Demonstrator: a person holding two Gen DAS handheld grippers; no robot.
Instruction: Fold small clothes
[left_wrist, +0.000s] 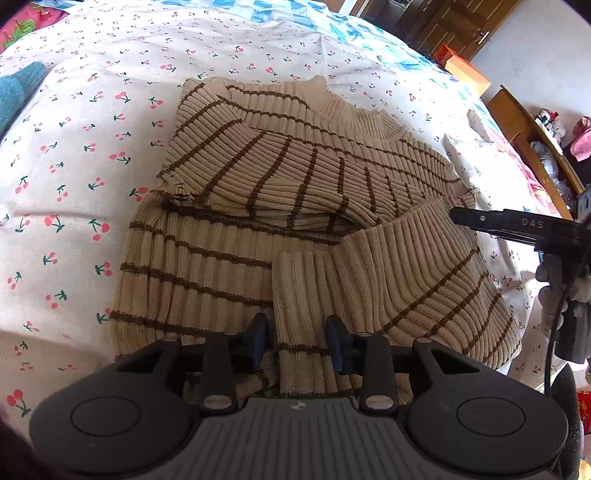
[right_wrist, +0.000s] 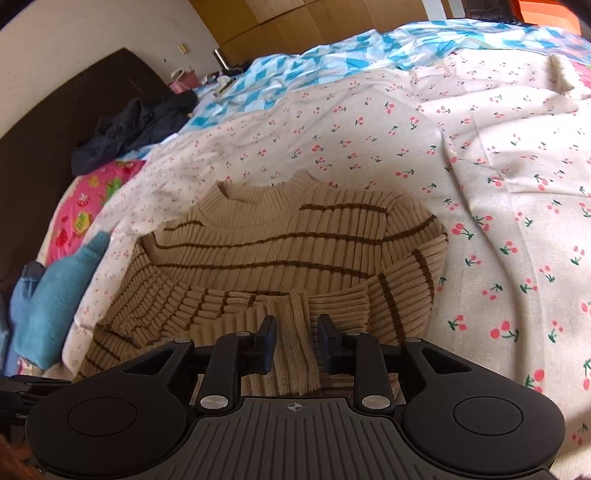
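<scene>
A beige ribbed sweater with brown stripes (left_wrist: 295, 177) lies on the cherry-print sheet (left_wrist: 74, 147), both sleeves folded across its body. My left gripper (left_wrist: 297, 343) is open over the sweater's lower hem, a fold of the hem between its fingers. My right gripper (right_wrist: 297, 341) is open over a beige ribbed cuff or hem of the same sweater (right_wrist: 288, 243), with cloth between its fingers. The right gripper also shows at the right edge of the left wrist view (left_wrist: 517, 225).
A teal garment (right_wrist: 59, 295) lies left of the sweater, also in the left wrist view (left_wrist: 18, 92). A dark garment (right_wrist: 136, 125) and a blue patterned quilt (right_wrist: 332, 55) lie farther back. A wooden shelf (left_wrist: 524, 129) stands beside the bed.
</scene>
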